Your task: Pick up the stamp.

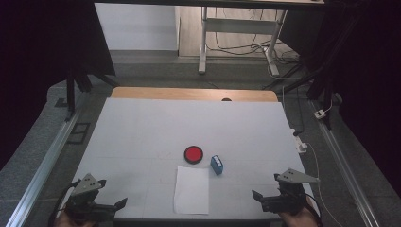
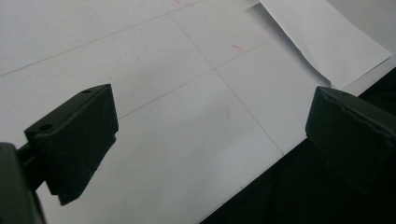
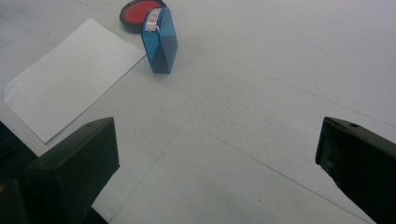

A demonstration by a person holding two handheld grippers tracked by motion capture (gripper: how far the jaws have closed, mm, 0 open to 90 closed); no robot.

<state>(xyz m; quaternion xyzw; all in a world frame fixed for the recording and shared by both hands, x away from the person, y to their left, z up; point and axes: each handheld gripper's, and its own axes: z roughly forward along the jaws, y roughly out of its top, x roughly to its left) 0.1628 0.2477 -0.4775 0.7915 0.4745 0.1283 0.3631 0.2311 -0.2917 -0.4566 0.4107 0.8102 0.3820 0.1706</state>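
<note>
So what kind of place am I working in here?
Probably a lab or recording bench: a white-covered table ringed by black drapes, metal rails along the floor, and loose cables under a desk behind.

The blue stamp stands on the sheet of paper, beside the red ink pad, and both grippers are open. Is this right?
Not quite. The blue stamp stands on the bare table, just off the sheet of paper, as the right gripper view shows. It is beside the red ink pad, and both grippers are open.
</note>
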